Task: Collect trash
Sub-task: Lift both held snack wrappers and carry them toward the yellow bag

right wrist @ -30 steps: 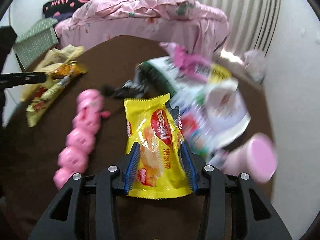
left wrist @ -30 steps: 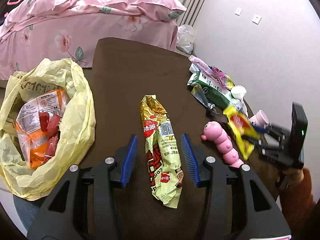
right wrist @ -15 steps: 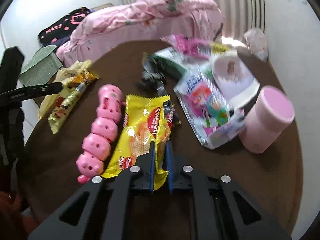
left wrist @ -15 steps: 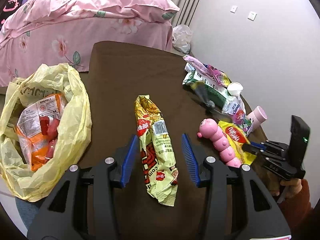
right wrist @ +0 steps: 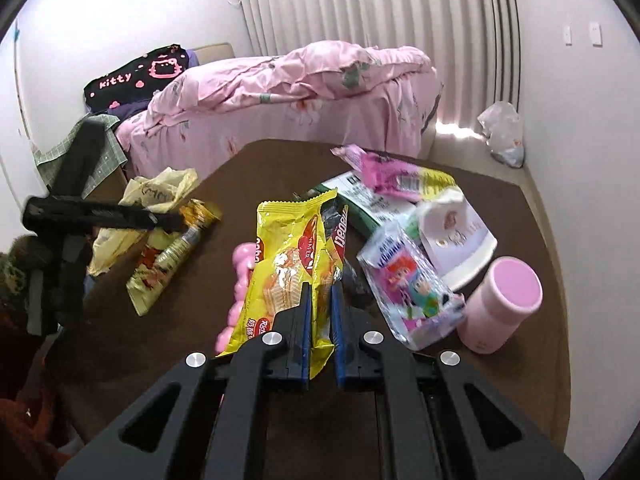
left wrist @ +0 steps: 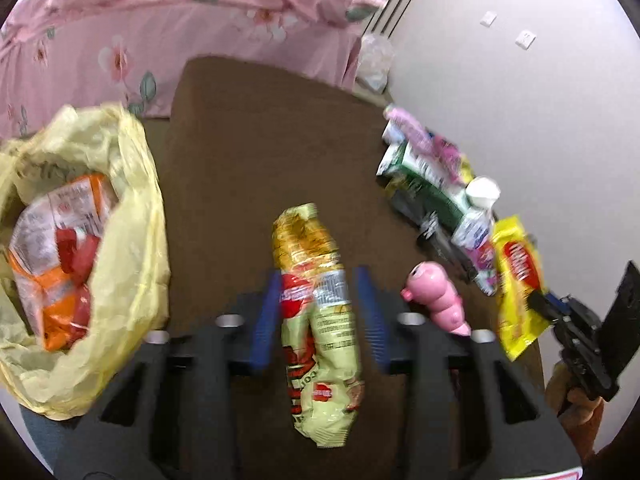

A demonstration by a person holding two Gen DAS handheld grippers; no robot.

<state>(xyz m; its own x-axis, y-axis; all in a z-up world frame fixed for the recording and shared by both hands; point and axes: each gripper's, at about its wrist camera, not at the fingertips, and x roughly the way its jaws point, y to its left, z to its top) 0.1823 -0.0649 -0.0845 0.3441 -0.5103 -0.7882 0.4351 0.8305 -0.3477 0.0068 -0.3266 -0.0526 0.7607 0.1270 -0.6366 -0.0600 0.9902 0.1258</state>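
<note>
Trash lies in two places on my brown table (left wrist: 256, 152): a long pale-green snack wrapper (left wrist: 320, 320) near the middle, and a heap of wrappers and cartons (right wrist: 404, 216) along the far right side. My right gripper (right wrist: 320, 320) is clamped on the lower edge of a yellow wafer wrapper (right wrist: 292, 256), its blue pads pressed together with the foil pinched between them; the wrapper stands up off the table in that grip. In the left wrist view the same wrapper hangs from the gripper at the right edge, clear of the surface. My left gripper (left wrist: 320, 312) has the pale-green wrapper between its fingers and its jaws are closing; the frame is blurred, so I cannot confirm contact, though the pads appear to stand just off the wrapper's sides. A yellow plastic bag (left wrist: 132, 216) sits open at the left of the table with an orange packet (left wrist: 56, 264) inside. A pink caterpillar toy (left wrist: 438, 296) lies just right of the left gripper, between the two wrappers. A pink cup (right wrist: 502, 304) stands upright beside a clear packet with cartoon figures (right wrist: 412, 284). A bed with pink bedding (right wrist: 288, 92) stands beyond the table.
</note>
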